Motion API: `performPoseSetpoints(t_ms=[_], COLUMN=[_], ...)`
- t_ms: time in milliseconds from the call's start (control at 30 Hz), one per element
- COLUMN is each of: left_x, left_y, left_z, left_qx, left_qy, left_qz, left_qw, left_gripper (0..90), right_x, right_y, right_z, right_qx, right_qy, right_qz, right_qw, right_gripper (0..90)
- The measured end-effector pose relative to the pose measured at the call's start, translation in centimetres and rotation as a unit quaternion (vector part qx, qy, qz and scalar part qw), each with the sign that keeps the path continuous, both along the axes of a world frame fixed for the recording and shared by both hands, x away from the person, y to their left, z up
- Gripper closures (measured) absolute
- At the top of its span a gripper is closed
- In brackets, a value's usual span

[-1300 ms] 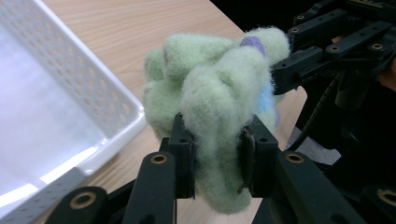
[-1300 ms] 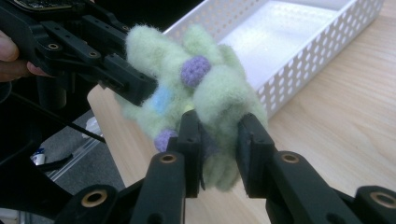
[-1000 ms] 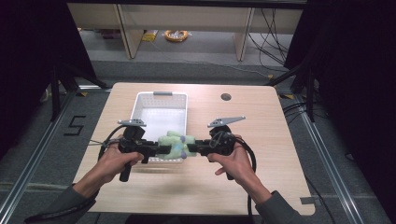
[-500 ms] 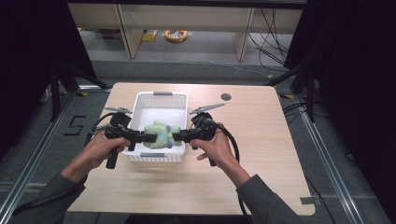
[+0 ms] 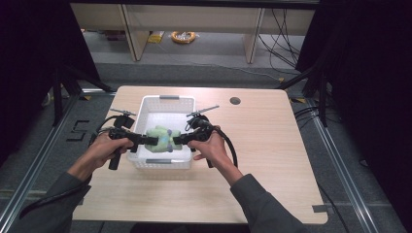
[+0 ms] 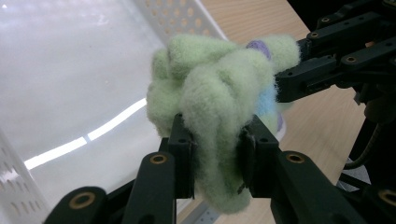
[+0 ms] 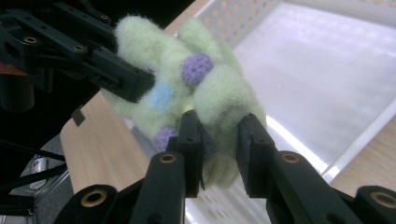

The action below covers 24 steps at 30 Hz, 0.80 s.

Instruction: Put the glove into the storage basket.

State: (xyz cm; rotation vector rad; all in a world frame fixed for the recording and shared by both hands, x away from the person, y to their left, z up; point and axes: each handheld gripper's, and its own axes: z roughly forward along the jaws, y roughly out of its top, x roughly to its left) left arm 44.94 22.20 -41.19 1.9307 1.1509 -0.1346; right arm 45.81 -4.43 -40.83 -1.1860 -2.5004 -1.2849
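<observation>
A pale wooden table spreads wide to the right of the 2 grippers, bare except for a dark round hole near its far edge, well beyond the right gripper. A white perforated basket sits below and between the grippers; its near rim lies just under them and its floor shows open behind the load. A fuzzy green plush toy with purple and blue spots hangs over the basket's near half, bunched up, its long axis running roughly from one gripper to the other. The left gripper points right and the right gripper points left, jaws facing each other. Each is clamped on an end of the toy, pads sunk into the fleece. Both forearms angle inward from the near edge, hands wrapped around the handles.
</observation>
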Motion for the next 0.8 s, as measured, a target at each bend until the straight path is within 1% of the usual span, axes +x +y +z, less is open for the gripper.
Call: performPoseSetpoints(t_ms=[33, 67, 100, 133, 167, 200, 233, 267, 300, 333, 367, 400, 433, 467, 500, 533, 567, 600, 633, 667, 700, 733, 767, 800], left_x=[0.1, 0.3, 0.3, 0.5, 0.6, 0.7, 0.8, 1.0, 1.0, 1.1, 1.2, 1.3, 1.4, 1.5, 1.5, 1.6, 1.6, 1.7, 1.7, 1.7, 1.8, 1.8, 1.9, 1.9], left_y=[0.0, 0.1, 0.1, 0.3, 0.3, 0.4, 0.5, 0.7, 0.6, 0.7, 0.8, 0.7, 0.7, 0.7, 0.6, 0.6, 0.6, 0.5, 0.4, 0.3, 0.3, 0.3, 0.2, 0.1], left_z=[-0.2, -0.6, -0.8, -1.0, -1.2, -1.4, -1.6, -1.8, -2.0, -2.2, -2.4, -2.5, -2.6, -2.8, -3.0, -3.0, -3.2, -3.3, -3.4, -3.5, -3.6, -3.7, -3.8, -3.8], left_qx=[0.001, 0.005, 0.006, 0.01, 0.015, 0.011, 0.019, 0.021, 0.013, 0.016, 0.024, 0.024, 0.026, 0.027, 0.026, 0.035, 0.036, 0.035, 0.041, 0.039, 0.044, 0.048, 0.045, 0.05], left_qy=[0.002, 0.008, 0.009, 0.013, 0.015, 0.016, 0.021, 0.021, 0.025, 0.026, 0.028, 0.029, 0.03, 0.032, 0.033, 0.035, 0.037, 0.038, 0.038, 0.041, 0.042, 0.044, 0.046, 0.046], left_qz=[0.001, 0.002, 0.005, 0.004, 0.006, 0.008, 0.01, 0.0, 0.006, 0.011, 0.002, 0.01, 0.011, 0.008, 0.014, 0.011, 0.004, 0.012, 0.01, 0.012, 0.009, 0.004, 0.005, 0.005], left_qw=[1.0, 1.0, 0.9999, 0.9999, 0.9998, 0.9998, 0.9995, 0.9996, 0.9996, 0.9995, 0.9993, 0.9992, 0.9992, 0.9991, 0.999, 0.9987, 0.9987, 0.9986, 0.9984, 0.9983, 0.9981, 0.9979, 0.9979, 0.9977], left_gripper=[69.1, 69.1, 69.1, 69.1, 69.0, 69.0, 69.0, 68.9, 68.9, 68.9, 68.8, 68.8, 68.7, 68.7, 68.6, 68.6, 68.5, 68.4, 68.3, 68.3, 68.2, 68.2, 68.1, 68.0], right_x=[0.1, 0.2, 0.5, 0.5, 0.7, 0.8, 0.9, 1.0, 1.1, 1.2, 1.4, 1.5, 1.6, 1.6, 1.6, 1.8, 1.8, 1.9, 1.9, 1.9, 1.9, 1.9, 1.9, 2.0], right_y=[0.2, 0.3, 0.6, 0.7, 0.9, 1.0, 1.1, 1.3, 1.4, 1.5, 1.6, 1.7, 1.8, 1.9, 2.0, 2.0, 2.1, 2.2, 2.2, 2.3, 2.4, 2.4, 2.4, 2.5], right_z=[-0.3, -0.5, -0.9, -1.0, -1.3, -1.5, -1.6, -1.9, -2.1, -2.2, -2.5, -2.6, -2.8, -2.9, -3.0, -3.2, -3.3, -3.4, -3.5, -3.5, -3.6, -3.7, -3.8, -3.8], right_qx=[-0.001, -0.003, -0.009, -0.011, -0.012, -0.015, -0.016, -0.018, -0.022, -0.022, -0.025, -0.027, -0.03, -0.033, -0.036, -0.042, -0.041, -0.045, -0.051, -0.052, -0.057, -0.06, -0.062, -0.065], right_qy=[0.006, 0.007, 0.007, 0.013, 0.013, 0.014, 0.017, 0.019, 0.017, 0.019, 0.019, 0.022, 0.022, 0.025, 0.037, 0.033, 0.036, 0.036, 0.036, 0.039, 0.037, 0.04, 0.04, 0.038], right_qz=[-0.002, -0.001, -0.002, -0.002, -0.001, -0.003, -0.004, -0.005, -0.005, -0.003, -0.004, -0.004, -0.002, -0.003, -0.009, -0.007, -0.007, -0.006, -0.009, -0.009, -0.008, -0.006, -0.008, -0.005], right_qw=[1.0, 1.0, 0.9999, 0.9999, 0.9998, 0.9998, 0.9997, 0.9996, 0.9996, 0.9996, 0.9995, 0.9994, 0.9993, 0.9992, 0.9986, 0.9986, 0.9985, 0.9983, 0.998, 0.9978, 0.9977, 0.9974, 0.9972, 0.9972], right_gripper=[73.6, 73.6, 73.6, 73.6, 73.6, 73.6, 73.6, 73.6, 73.6, 73.6, 73.6, 73.6, 73.6, 73.6, 73.6, 73.6, 73.6, 73.6, 73.6, 73.6, 73.6, 73.5, 73.5, 73.5])
